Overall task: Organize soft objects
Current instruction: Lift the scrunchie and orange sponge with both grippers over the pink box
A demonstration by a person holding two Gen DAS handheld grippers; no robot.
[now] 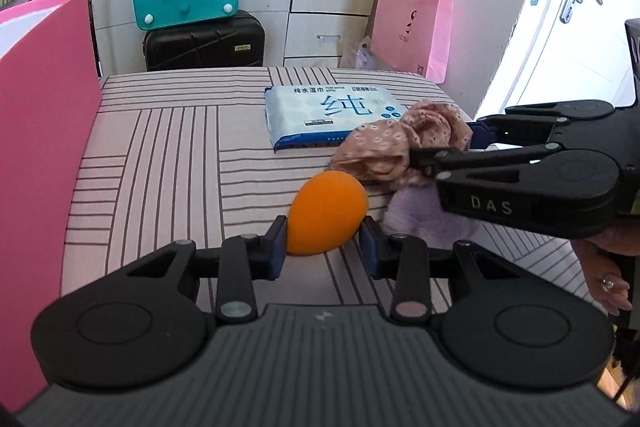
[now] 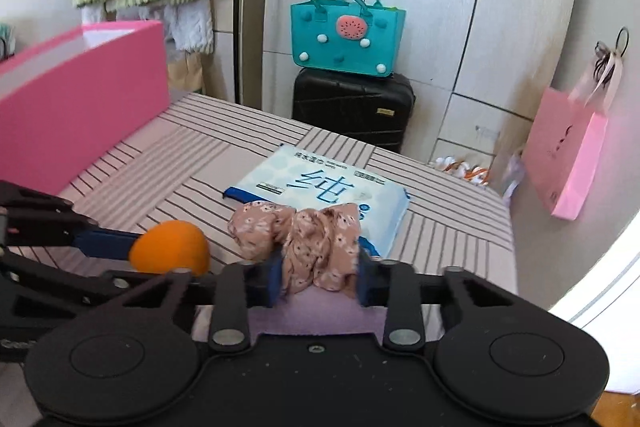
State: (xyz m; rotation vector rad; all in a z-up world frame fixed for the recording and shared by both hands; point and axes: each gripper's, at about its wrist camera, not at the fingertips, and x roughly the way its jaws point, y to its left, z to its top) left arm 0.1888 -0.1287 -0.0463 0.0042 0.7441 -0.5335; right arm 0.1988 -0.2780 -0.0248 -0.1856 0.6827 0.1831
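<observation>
Left jaws: the left gripper (image 1: 323, 247) has its blue pads closed against both sides of an orange sponge (image 1: 327, 213), egg-shaped, held just above the striped bedspread (image 1: 160, 163).

Right jaws: the right gripper (image 2: 320, 277) is clamped on a pink floral scrunchie (image 2: 304, 247), bunched between its pads and spilling out over the top of them.

Nearest item left: a lilac fluffy piece (image 2: 316, 311) lies on the bed directly under the right gripper; what it is cannot be told. Nothing grips it.

Middle of bed: a pack of wet wipes (image 1: 332, 115) lies flat, just beyond the scrunchie, untouched.

Left side: a pink box (image 1: 44, 131) stands at the bed's left edge, open at the top. Its inside is not visible, so whether anything is already stored there cannot be told.

Far background: a teal tote bag (image 2: 346, 39) sits on a black suitcase (image 2: 352, 107) by the wardrobe; a pink paper bag (image 2: 568, 163) hangs at the right.

Progress: likely early to midway. Two soft things are lifted but not yet put away; the lilac piece and the wipes remain on the bed. The pink box looks like the probable destination, which is a guess.
</observation>
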